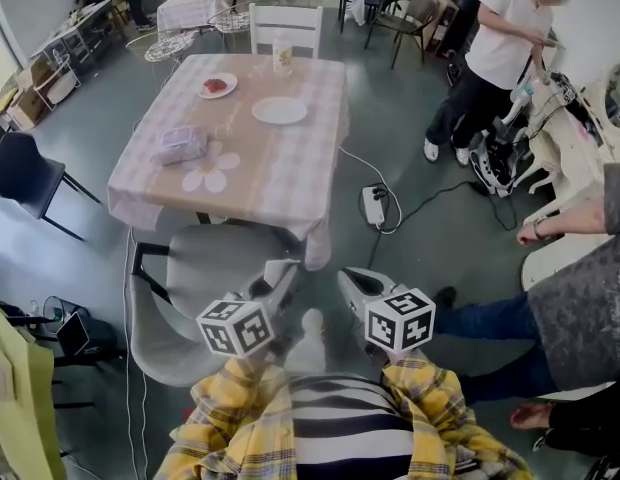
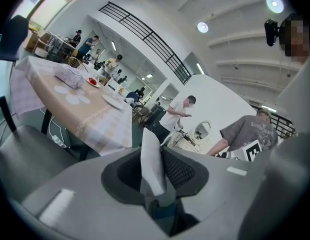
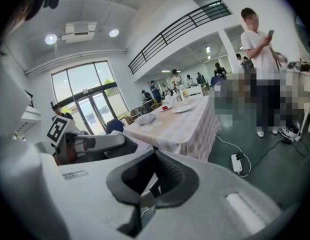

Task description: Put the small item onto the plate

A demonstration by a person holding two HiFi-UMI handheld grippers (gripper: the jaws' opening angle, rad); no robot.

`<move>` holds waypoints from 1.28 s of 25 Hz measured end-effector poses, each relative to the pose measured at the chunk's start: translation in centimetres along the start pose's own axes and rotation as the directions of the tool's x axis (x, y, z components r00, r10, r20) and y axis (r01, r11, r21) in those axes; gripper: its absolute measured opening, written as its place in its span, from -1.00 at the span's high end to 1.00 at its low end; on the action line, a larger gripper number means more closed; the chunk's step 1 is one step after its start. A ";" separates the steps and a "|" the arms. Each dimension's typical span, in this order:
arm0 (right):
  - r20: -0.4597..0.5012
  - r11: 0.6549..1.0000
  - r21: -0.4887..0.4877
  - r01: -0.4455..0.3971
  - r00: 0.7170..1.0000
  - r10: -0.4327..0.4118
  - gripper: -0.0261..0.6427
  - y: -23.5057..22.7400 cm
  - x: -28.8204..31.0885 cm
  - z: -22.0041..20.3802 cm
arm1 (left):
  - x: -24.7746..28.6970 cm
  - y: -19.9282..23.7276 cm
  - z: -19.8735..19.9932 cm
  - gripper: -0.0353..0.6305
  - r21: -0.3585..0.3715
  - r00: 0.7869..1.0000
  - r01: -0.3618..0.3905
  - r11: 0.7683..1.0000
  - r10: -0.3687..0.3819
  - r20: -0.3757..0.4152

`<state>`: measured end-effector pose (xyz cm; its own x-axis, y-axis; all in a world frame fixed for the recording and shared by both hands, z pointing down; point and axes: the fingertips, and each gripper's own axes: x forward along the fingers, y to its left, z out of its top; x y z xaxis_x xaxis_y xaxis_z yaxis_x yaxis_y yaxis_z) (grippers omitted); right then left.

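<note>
**Grippers empty, table not yet reached**

The person stood well back from the table (image 1: 290, 168), which lay at 12 o'clock in the head view. The left gripper (image 1: 280, 273) and right gripper (image 1: 348, 280) were held low, side by side, near the chest. In the left gripper view the white jaws stood pressed together as one blade with nothing between them. In the right gripper view the jaws were likewise drawn in and bare. Neither tool carried anything.

The empty white plate (image 1: 280, 111) sat past the table's middle, toward 1 o'clock. At about 10 o'clock from it, well apart, was a smaller dish (image 1: 203, 92) with a red piece (image 1: 217, 84) on it. That was probably the small item, though the frames could not confirm this. Its shape was too small to make out.

The step in hand looked like the approach, so the task was barely begun. A grey chair (image 1: 205, 263) stood between the person and the near table edge. Going round it at 1 o'clock would likely beat leaning over it, though a power strip (image 1: 374, 205) and its cord lay on the floor on that side.

To do the step well, one gripper's jaws should be spread before it comes down on the red piece. The squeeze should be light, in case the piece is soft. The piece should be lifted clear of the dish rim and set down in the plate's middle.
</note>
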<state>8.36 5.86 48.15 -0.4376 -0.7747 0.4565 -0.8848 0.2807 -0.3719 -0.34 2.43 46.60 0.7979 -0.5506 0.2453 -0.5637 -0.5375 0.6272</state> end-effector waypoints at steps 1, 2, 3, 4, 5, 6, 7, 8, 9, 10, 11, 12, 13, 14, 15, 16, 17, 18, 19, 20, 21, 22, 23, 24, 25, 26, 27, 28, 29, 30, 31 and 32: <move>-0.002 1.000 0.000 0.000 1.000 0.000 0.92 -0.4 0.4 0.3 | 0.6 0.3 0.3 0.59 -0.004 1.000 -0.001 1.000 0.001 -0.001; -0.005 1.000 0.000 -0.001 1.000 0.001 0.92 -0.8 0.8 0.7 | 1.2 0.6 0.5 0.59 -0.008 1.000 -0.003 1.000 0.003 -0.001; -0.008 1.000 -0.002 -0.003 1.000 0.003 0.92 -1.1 1.2 1.0 | 1.7 0.8 0.8 0.59 -0.011 1.000 -0.003 1.000 0.003 -0.002; -0.012 1.000 -0.004 -0.006 1.000 0.005 0.92 -1.4 1.7 1.4 | 2.3 1.1 1.1 0.59 -0.012 1.000 -0.004 1.000 0.004 -0.003; -0.014 1.000 -0.006 -0.007 1.000 0.007 0.92 -1.7 2.2 1.8 | 2.8 1.3 1.5 0.59 -0.010 1.000 -0.005 1.000 0.005 -0.004; -0.015 1.000 -0.008 -0.008 1.000 0.008 0.92 -2.1 2.7 2.3 | 3.3 1.6 2.0 0.59 -0.008 1.000 -0.005 1.000 0.005 -0.003; -0.014 1.000 -0.009 -0.008 1.000 0.008 0.92 -2.4 3.2 2.9 | 3.9 1.7 2.6 0.59 -0.008 1.000 -0.004 1.000 0.004 -0.001; -0.014 1.000 -0.008 -0.010 1.000 0.010 0.92 -2.7 3.6 3.4 | 4.3 1.8 3.0 0.59 -0.009 1.000 0.000 1.000 0.000 0.002; -0.015 1.000 -0.007 -0.012 1.000 0.012 0.92 -2.9 4.0 3.8 | 4.7 1.9 3.3 0.59 -0.011 1.000 0.002 1.000 -0.002 0.004; -0.016 1.000 -0.008 -0.016 1.000 0.016 0.92 -3.1 4.5 4.2 | 5.0 2.1 3.7 0.59 -0.013 1.000 0.002 1.000 -0.002 0.007; -0.016 1.000 -0.011 -0.020 1.000 0.020 0.92 -3.3 5.0 4.6 | 5.4 2.4 4.0 0.59 -0.015 1.000 -0.001 1.000 0.001 0.011; -0.018 1.000 -0.014 -0.024 1.000 0.023 0.92 -3.4 5.5 5.0 | 5.8 2.7 4.5 0.59 -0.019 1.000 -0.003 1.000 0.004 0.015; -0.020 0.999 -0.017 -0.027 0.999 0.027 0.92 -3.6 6.0 5.5 | 6.2 3.0 4.9 0.59 -0.023 1.000 -0.006 1.000 0.006 0.019; -0.024 0.999 -0.021 -0.030 0.999 0.030 0.92 -3.8 6.5 5.9 | 6.6 3.3 5.2 0.59 -0.028 1.000 -0.007 1.000 0.008 0.022; -0.030 0.999 -0.025 -0.034 0.999 0.033 0.92 -4.0 7.0 6.2 | 7.0 3.6 5.6 0.59 -0.033 1.000 -0.008 0.999 0.009 0.024; -0.035 0.999 -0.028 -0.038 0.999 0.037 0.92 -4.1 7.5 6.6 | 7.3 3.9 5.8 0.59 -0.037 1.000 -0.009 0.999 0.010 0.025; -0.041 0.999 -0.032 -0.042 0.998 0.041 0.92 -4.2 8.0 6.9 | 7.6 4.3 6.1 0.59 -0.043 1.000 -0.011 0.999 0.012 0.026; -0.047 0.998 -0.037 -0.045 0.998 0.043 0.92 -4.3 8.5 7.3 | 7.9 4.7 6.4 0.59 -0.048 1.000 -0.012 0.999 0.014 0.027; -0.051 0.998 -0.042 -0.047 0.998 0.045 0.92 -4.5 9.0 7.6 | 8.3 5.0 6.8 0.59 -0.053 0.999 -0.014 0.998 0.015 0.029; -0.056 0.998 -0.047 -0.047 0.997 0.045 0.92 -4.6 9.4 8.0 | 8.7 5.3 7.0 0.59 -0.058 0.999 -0.014 0.998 0.016 0.031; -0.059 0.998 -0.051 -0.046 0.997 0.043 0.92 -4.8 9.8 8.3 | 9.0 5.7 7.3 0.59 -0.061 0.999 -0.014 0.998 0.016 0.033; -0.060 0.998 -0.055 -0.044 0.997 0.041 0.92 -5.0 10.1 8.6 | 9.4 6.0 7.6 0.59 -0.063 0.999 -0.014 0.998 0.016 0.034; -0.060 0.997 -0.058 -0.040 0.998 0.037 0.92 -5.2 10.5 9.0 | 9.8 6.3 7.9 0.59 -0.065 0.999 -0.015 0.998 0.017 0.036; -0.058 0.997 -0.061 -0.036 0.998 0.032 0.92 -5.4 10.8 9.4 | 10.2 6.8 8.1 0.59 -0.066 0.999 -0.018 0.998 0.020 0.036; -0.056 0.997 -0.064 -0.031 0.998 0.027 0.92 -5.6 11.1 9.8 | 10.6 7.3 8.4 0.59 -0.067 0.999 -0.023 0.997 0.025 0.034; -0.056 0.997 -0.068 -0.026 0.998 0.022 0.92 -5.8 11.2 10.1 | 11.0 7.7 8.5 0.59 -0.069 0.999 -0.028 0.997 0.030 0.032; -0.058 0.997 -0.074 -0.021 0.998 0.017 0.92 -6.0 11.3 10.5 | 11.4 8.1 8.6 0.59 -0.073 0.999 -0.032 0.997 0.035 0.031; -0.062 0.997 -0.080 -0.017 0.998 0.012 0.92 -6.3 11.4 10.8 | 11.8 8.5 8.7 0.59 -0.078 0.999 -0.035 0.996 0.037 0.029; -0.065 0.996 -0.086 -0.014 0.998 0.009 0.92 -6.6 11.5 11.1 | 12.1 8.8 8.8 0.59 -0.082 0.999 -0.036 0.996 0.038 0.028; -0.066 0.996 -0.090 -0.013 0.998 0.007 0.92 -6.8 11.7 11.5 | 12.5 9.1 9.0 0.59 -0.085 0.999 -0.037 0.996 0.039 0.028; -0.064 0.996 -0.093 -0.011 0.998 0.005 0.92 -7.0 11.9 11.9 | 12.7 9.4 9.2 0.59 -0.086 0.999 -0.038 0.996 0.041 0.029; -0.063 0.996 -0.094 -0.010 0.998 0.004 0.92 -7.3 12.2 12.2 | 13.0 9.6 9.4 0.59 -0.087 0.999 -0.038 0.995 0.041 0.029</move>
<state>11.42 -12.52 46.50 -0.4504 -0.7361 0.5052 -0.8915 0.3405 -0.2988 2.63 -15.90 48.89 0.7675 -0.5907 0.2490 -0.5732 -0.4585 0.6791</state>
